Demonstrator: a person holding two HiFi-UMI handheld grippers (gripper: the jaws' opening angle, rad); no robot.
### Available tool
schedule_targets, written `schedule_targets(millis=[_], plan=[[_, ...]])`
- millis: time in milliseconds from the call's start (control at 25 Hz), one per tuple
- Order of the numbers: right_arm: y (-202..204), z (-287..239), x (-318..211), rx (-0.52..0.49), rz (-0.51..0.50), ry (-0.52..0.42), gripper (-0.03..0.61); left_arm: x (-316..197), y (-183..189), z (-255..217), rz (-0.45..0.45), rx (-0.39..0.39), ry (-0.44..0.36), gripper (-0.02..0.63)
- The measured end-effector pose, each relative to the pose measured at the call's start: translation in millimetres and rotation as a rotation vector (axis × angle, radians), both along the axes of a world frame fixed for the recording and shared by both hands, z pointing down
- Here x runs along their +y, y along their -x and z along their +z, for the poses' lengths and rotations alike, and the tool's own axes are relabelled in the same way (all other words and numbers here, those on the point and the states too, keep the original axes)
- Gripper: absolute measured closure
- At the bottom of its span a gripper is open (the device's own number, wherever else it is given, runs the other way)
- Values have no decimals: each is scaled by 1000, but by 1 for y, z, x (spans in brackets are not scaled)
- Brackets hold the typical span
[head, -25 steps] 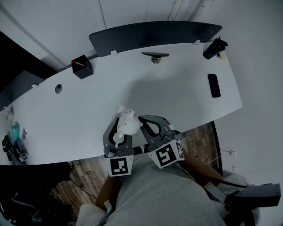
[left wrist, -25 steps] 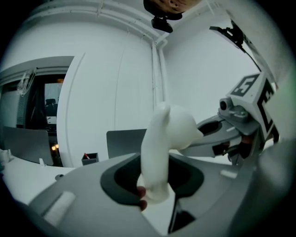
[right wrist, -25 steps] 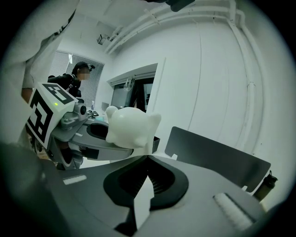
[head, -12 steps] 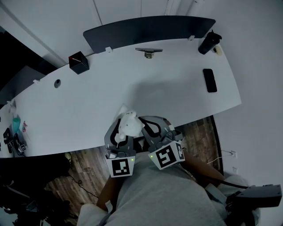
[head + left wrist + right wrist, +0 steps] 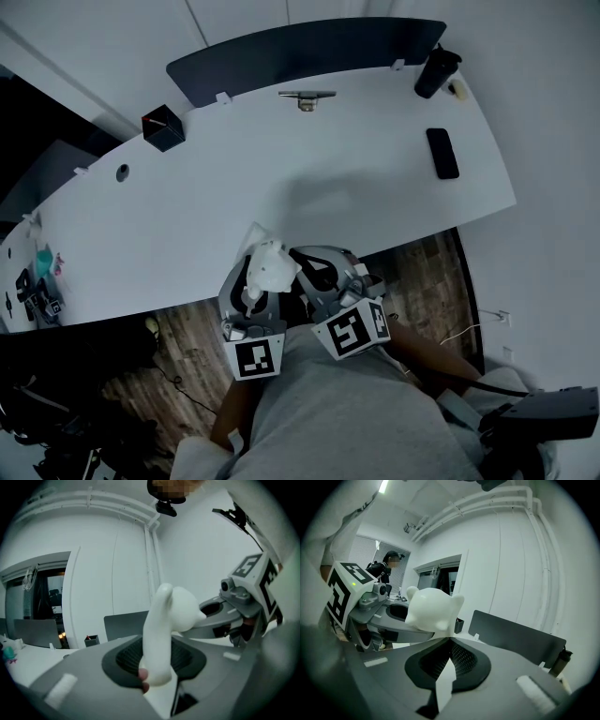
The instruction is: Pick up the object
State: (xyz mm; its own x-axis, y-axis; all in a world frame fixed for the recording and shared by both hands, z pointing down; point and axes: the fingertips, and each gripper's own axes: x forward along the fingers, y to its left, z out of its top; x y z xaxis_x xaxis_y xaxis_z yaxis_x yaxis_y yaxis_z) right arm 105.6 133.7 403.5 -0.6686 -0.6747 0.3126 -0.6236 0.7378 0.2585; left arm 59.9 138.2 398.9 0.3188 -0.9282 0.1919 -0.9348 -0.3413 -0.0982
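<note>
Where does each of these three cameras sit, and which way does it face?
Head view: on the person's head, facing steeply down at the white desk; shows the left gripper, the right gripper and a grey-clad torso.
Left gripper view: rides the left gripper, looking along its jaws, clamped on a white toy; the right gripper shows at right.
Right gripper view: rides the right gripper, looking along its shut, empty jaws toward a dark partition; the left gripper shows at left.
Shared: all three show the toy and partition.
</note>
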Motion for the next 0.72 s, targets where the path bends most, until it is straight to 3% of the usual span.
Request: schedule_targets(millis=[440, 720], plan=[[14, 9, 18, -42, -8, 48, 577, 24, 14, -2, -22, -39, 35, 474], [45, 11, 23, -34, -9, 80, 577, 30, 46, -6, -29, -25, 28, 474]])
